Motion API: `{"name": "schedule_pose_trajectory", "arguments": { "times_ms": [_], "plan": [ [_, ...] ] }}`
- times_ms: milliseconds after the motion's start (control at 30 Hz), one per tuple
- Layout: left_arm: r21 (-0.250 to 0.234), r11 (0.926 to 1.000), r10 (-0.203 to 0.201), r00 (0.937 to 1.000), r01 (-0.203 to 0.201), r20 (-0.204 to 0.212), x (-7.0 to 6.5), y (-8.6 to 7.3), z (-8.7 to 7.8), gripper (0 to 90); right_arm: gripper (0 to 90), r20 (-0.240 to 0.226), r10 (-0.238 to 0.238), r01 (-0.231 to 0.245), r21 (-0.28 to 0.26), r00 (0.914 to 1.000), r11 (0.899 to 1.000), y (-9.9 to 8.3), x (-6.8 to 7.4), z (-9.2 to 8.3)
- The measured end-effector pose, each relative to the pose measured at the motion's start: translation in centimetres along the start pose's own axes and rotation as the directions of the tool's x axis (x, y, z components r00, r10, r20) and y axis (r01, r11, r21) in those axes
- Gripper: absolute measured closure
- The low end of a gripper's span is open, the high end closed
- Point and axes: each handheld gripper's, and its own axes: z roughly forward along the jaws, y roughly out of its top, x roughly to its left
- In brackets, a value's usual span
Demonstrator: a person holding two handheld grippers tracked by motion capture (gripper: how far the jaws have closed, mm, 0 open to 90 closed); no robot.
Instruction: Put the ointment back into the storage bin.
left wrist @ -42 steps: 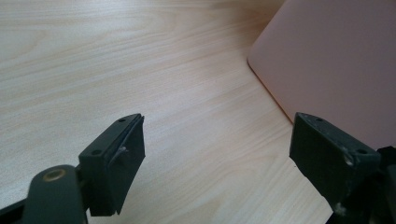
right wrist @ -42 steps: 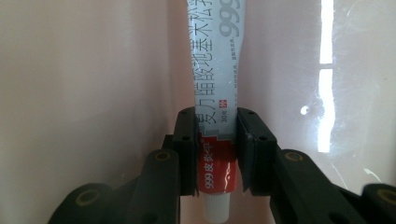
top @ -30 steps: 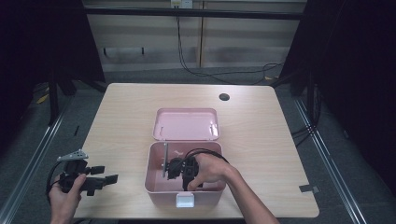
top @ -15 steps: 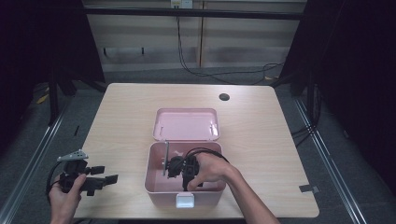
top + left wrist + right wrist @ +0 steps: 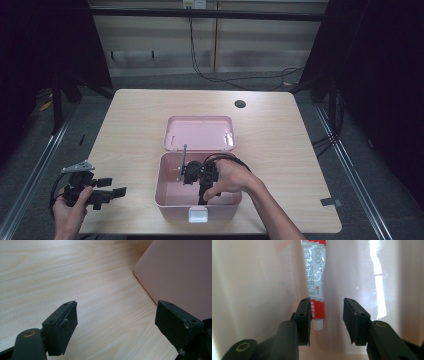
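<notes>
Right gripper [image 5: 325, 315] inside pink plastic lidded box [image 5: 165, 197], jaws just opening, half apart. Red-and-white ointment tube [image 5: 314, 280] lies on box floor, touching one pad; risk: withdrawal drags it. Left gripper [image 5: 116, 322] wide, empty.

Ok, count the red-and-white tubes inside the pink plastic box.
1. A single red-and-white ointment tube lies on the floor of the open pink plastic box, just ahead of the right gripper, whose jaws stand apart. The hand covers part of the box, so others may be hidden.
</notes>
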Motion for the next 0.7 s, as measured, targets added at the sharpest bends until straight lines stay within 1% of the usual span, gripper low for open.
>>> {"name": "schedule_pose_trajectory", "arguments": {
  "times_ms": [33, 67, 100, 200, 300, 333, 367, 433, 467, 567, 600, 633, 667, 700],
  "plan": [
    [0.002, 1.0, 0.002, 1.0, -0.002, 0.0, 0.0, 0.0, 0.0, 18.1, 59.0, 0.012, 0.007, -0.007, 0.006, 0.9999, 1.0, 0.0, 0.1, -0.3],
    [0.002, 1.0, 0.001, 1.0, -0.001, 0.001, 0.0, 0.0, 0.0, 18.1, 59.0, 0.012, 0.007, -0.007, 0.006, 0.9999, 1.0, 0.0, 0.1, -0.3],
    [0.002, 1.0, 0.001, 1.0, -0.001, 0.002, 0.0, 0.0, 0.0, 18.0, 59.1, 0.014, -0.009, 0.009, -0.012, 0.9999, 1.0, -0.2, 0.1, -0.5],
    [0.0, 1.0, 0.002, 1.0, -0.002, 0.001, 0.0, 0.0, 0.0, 18.1, 58.1, 0.024, 0.003, -0.002, -0.014, 0.9997, 1.0, -0.5, 0.1, -0.7],
    [-0.001, 1.0, 0.001, 1.0, -0.001, 0.002, 0.0, 0.0, 0.0, 18.1, 57.9, 0.024, 0.012, -0.011, -0.019, 0.9996, 1.0, -0.8, 0.1, -1.0],
    [-0.001, 1.0, 0.002, 1.0, -0.002, 0.002, 0.0, 0.0, 0.0, 18.1, 57.8, 0.028, 0.025, -0.024, -0.021, 0.9993, 0.999, -0.9, 0.1, -1.2],
    [0.0, 1.0, 0.001, 1.0, -0.001, 0.001, 0.0, 0.0, 0.0, 18.1, 57.5, 0.044, 0.023, -0.022, -0.027, 0.9987, 0.999, -1.1, 0.2, -1.5],
    [0.001, 1.0, 0.001, 1.0, -0.001, 0.001, 0.0, 0.0, 0.0, 18.1, 56.9, 0.048, 0.026, -0.025, -0.031, 0.9985, 0.999, -1.1, 0.1, -1.7],
    [0.0, 1.0, 0.001, 1.0, -0.001, 0.002, 0.0, 0.0, -0.1, 18.1, 57.0, 0.062, 0.033, -0.03, -0.039, 0.9975, 0.999, -1.3, 0.2, -2.4],
    [0.0, 1.0, 0.001, 1.0, -0.001, 0.002, 0.0, 0.0, -0.1, 18.1, 56.2, 0.064, 0.041, -0.037, -0.061, 0.9971, 0.997, -1.6, 0.3, -3.0],
    [0.001, 1.0, 0.001, 1.0, -0.001, 0.001, 0.0, 0.0, 0.0, 18.1, 56.2, 0.075, 0.038, -0.034, -0.057, 0.9965, 0.998, -1.8, 0.3, -3.2],
    [0.001, 1.0, 0.001, 1.0, -0.001, 0.001, 0.0, 0.0, 0.0, 18.1, 56.2, 0.075, 0.038, -0.034, -0.057, 0.9965, 0.998, -1.8, 0.3, -3.2],
    [0.002, 1.0, 0.001, 1.0, -0.001, 0.002, 0.0, 0.0, 0.0, 18.1, 56.0, 0.08, 0.047, -0.043, -0.058, 0.9957, 0.997, -1.9, 0.4, -3.4],
    [0.001, 1.0, 0.002, 1.0, -0.002, 0.002, 0.0, 0.0, 0.0, 18.1, 55.4, 0.083, 0.046, -0.041, -0.065, 0.9955, 0.997, -2.1, 0.4, -3.8]
  ]
}}
